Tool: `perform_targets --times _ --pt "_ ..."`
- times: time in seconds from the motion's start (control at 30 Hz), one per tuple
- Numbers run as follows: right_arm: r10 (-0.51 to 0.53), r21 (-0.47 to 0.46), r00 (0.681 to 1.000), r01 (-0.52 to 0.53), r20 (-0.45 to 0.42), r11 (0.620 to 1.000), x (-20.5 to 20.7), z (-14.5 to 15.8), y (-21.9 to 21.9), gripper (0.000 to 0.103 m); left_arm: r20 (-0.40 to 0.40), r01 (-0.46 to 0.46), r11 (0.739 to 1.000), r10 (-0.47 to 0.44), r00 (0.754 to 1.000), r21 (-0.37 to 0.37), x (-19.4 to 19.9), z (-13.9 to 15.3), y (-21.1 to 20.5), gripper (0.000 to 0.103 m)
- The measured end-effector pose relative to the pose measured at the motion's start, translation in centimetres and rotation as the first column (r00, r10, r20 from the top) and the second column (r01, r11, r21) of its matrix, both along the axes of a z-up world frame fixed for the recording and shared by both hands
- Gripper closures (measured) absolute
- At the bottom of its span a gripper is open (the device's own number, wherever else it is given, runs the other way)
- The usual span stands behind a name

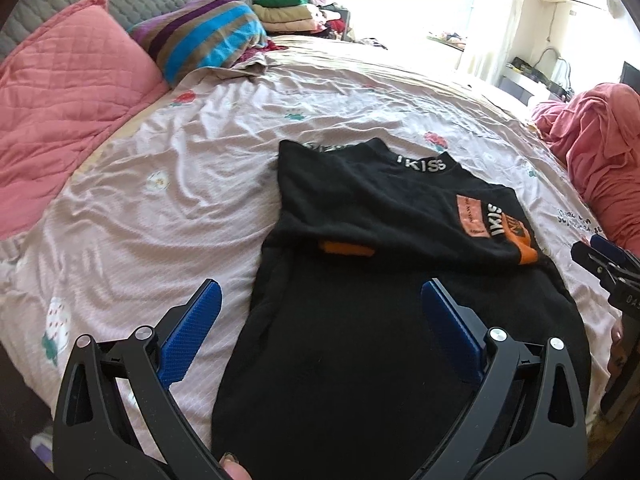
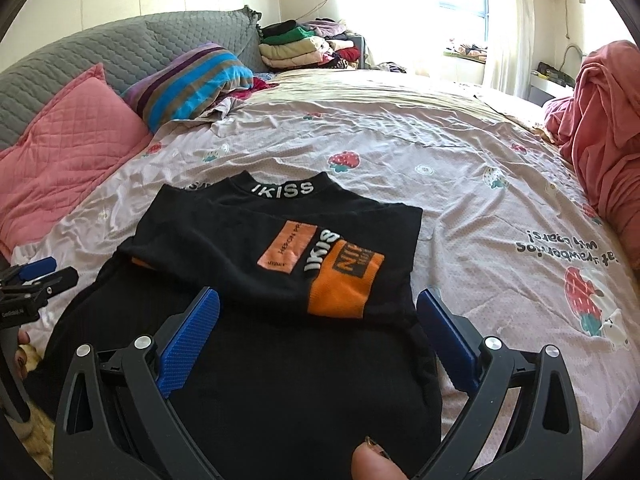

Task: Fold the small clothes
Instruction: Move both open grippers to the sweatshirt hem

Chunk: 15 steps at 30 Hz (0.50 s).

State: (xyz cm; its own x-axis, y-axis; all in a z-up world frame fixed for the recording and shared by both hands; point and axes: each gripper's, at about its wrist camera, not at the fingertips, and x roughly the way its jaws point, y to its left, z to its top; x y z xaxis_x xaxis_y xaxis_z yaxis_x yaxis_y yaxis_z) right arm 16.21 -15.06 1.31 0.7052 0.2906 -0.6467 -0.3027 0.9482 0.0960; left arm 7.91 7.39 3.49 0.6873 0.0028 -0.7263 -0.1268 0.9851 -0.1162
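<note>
A small black sweater [image 1: 360,288] [image 2: 280,340] with an "IKISS" collar and orange patches lies flat on the bed, its sleeves folded in across the chest. My left gripper [image 1: 320,300] is open and empty, low over the sweater's lower left part. My right gripper [image 2: 318,312] is open and empty, straddling the sweater's lower right part just below the orange sleeve cuff [image 2: 344,288]. The right gripper's tip shows at the right edge of the left wrist view [image 1: 600,260]. The left gripper's tip shows at the left edge of the right wrist view [image 2: 40,276].
The bed sheet [image 2: 460,184] is pale pink with strawberry prints. A pink quilted pillow [image 1: 68,92] and a striped pillow [image 1: 208,36] lie at the head. A stack of folded clothes [image 2: 292,46] sits beyond. A pink blanket heap [image 2: 600,120] lies at the right.
</note>
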Motion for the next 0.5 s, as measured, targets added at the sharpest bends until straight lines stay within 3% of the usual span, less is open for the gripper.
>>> perform_targets --times 0.23,0.5 --pt "0.016 -0.001 0.999 -0.016 -0.029 1.000 -1.0 -0.9 -0.5 0.005 -0.016 -0.047 0.999 0.047 0.999 -0.001 -2.2 -0.4 1.5 0.009" --pt "0.026 -0.009 0.998 -0.027 -0.058 1.000 -2.2 -1.8 -1.0 0.005 -0.089 -0.051 0.999 0.049 0.995 -0.013 -4.5 -2.0 2.5 0.009"
